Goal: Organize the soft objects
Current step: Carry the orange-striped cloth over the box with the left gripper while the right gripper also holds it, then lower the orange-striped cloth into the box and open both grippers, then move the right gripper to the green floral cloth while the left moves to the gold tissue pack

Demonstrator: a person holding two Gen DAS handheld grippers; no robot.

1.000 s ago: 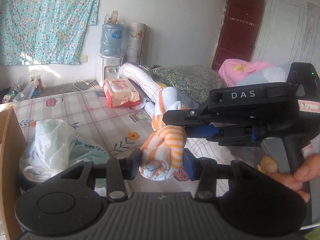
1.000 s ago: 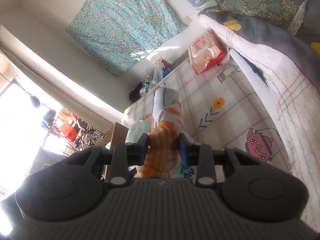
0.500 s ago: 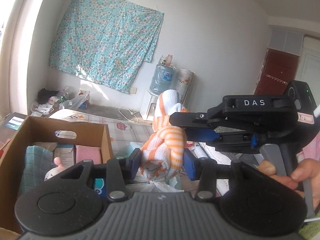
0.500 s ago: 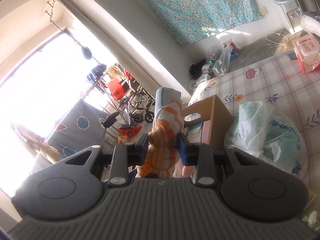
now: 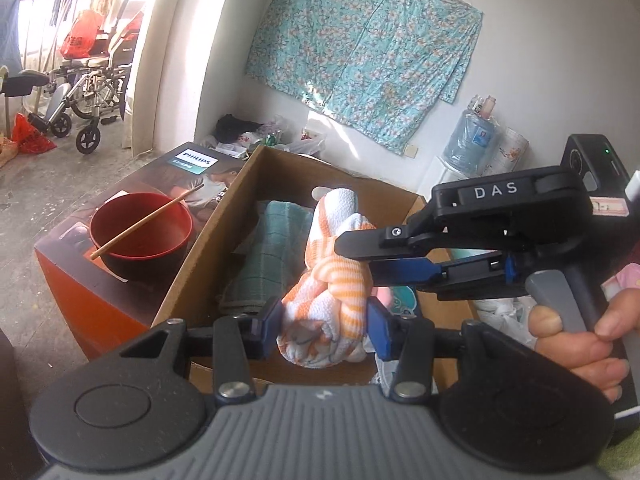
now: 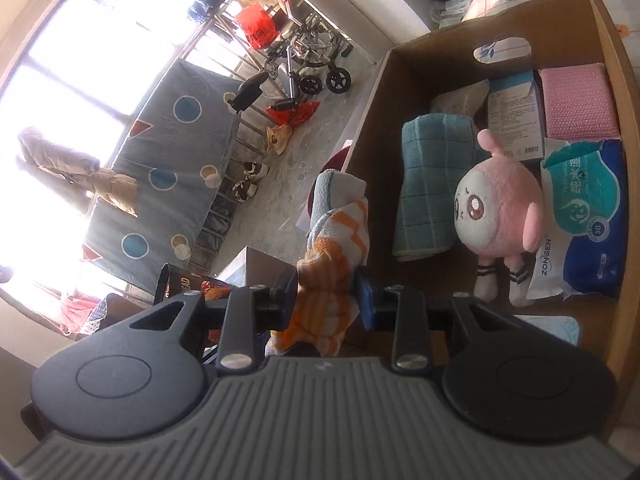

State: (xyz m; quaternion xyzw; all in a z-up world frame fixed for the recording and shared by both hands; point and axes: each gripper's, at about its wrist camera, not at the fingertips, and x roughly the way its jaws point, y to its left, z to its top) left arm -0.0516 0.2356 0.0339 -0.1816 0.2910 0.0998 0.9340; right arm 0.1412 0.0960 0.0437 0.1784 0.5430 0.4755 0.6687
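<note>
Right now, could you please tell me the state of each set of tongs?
Left tongs: closed on the orange-striped towel.
Right tongs: closed on the same towel, above the cardboard box.

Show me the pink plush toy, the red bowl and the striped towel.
pink plush toy [image 6: 496, 204], right wrist view, on its face.
red bowl [image 5: 140, 232], left wrist view, inside wall.
striped towel [image 5: 332, 304], left wrist view, orange-striped middle.

Towel [image 5: 328, 280] orange-white striped; folded cloth [image 6: 428, 184] teal checked; plush [image 6: 496, 208] pink-white; bowl [image 5: 140, 232] red; box [image 5: 200, 264] brown.
</note>
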